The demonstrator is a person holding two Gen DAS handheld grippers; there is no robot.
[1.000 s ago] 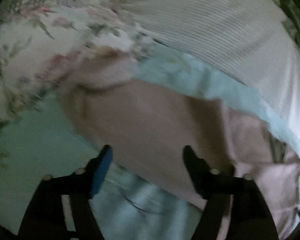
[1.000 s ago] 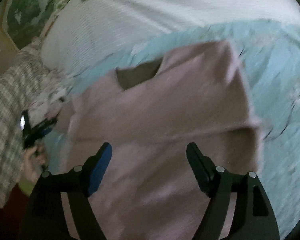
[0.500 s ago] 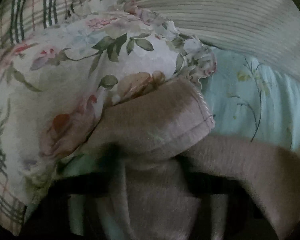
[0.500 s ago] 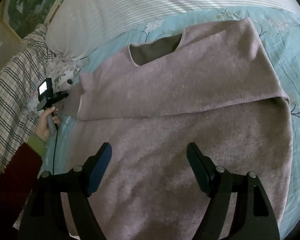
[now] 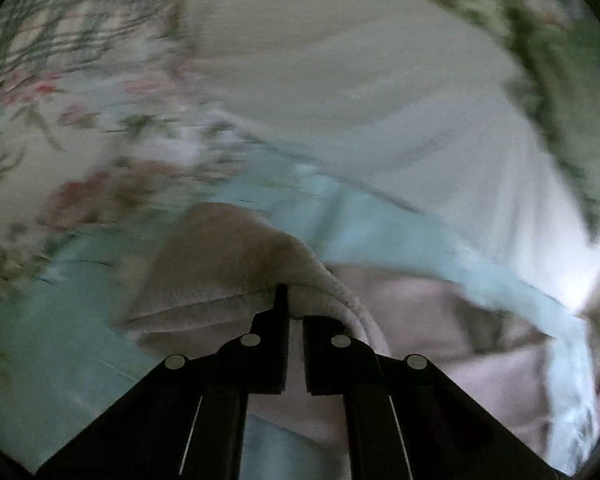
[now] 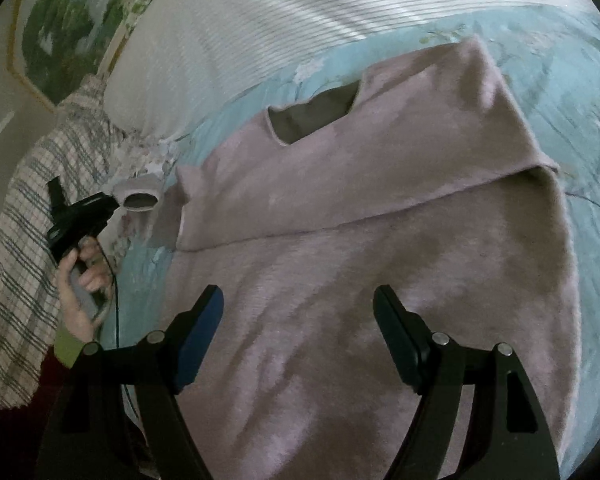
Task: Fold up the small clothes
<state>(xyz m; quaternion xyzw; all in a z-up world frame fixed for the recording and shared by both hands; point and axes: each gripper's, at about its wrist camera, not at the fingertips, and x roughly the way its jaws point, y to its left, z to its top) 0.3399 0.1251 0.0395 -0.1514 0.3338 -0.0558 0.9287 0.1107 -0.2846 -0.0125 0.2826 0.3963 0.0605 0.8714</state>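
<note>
left gripper [image 5: 291,312]: fingers pretty much pinched together, clamped on the cuff end of the sweater's sleeve [image 5: 236,264]. The fabric bunches right over the tips, and the left-wrist view is pretty blurry.
same gripper from the other side: in the right-wrist view the left gripper [image 6: 114,202] sits at the far left, held in the left hand [image 6: 80,284], with the sleeve cuff [image 6: 138,196] at its tip, lifted just off the sheet.
right gripper [image 6: 298,304]: fingers spread wide, nothing between them, hovering over the lower body of the sweater. Can't tell if the tips touch the knit.
sweater [image 6: 380,208]: dusty pink, lying flat on the light blue floral sheet [image 6: 572,92], neckline toward the pillow.
pillow [image 6: 300,20]: white ribbed, just beyond the sweater.
plaid blanket [image 6: 24,216]: along the left edge, beside the left hand.
</note>
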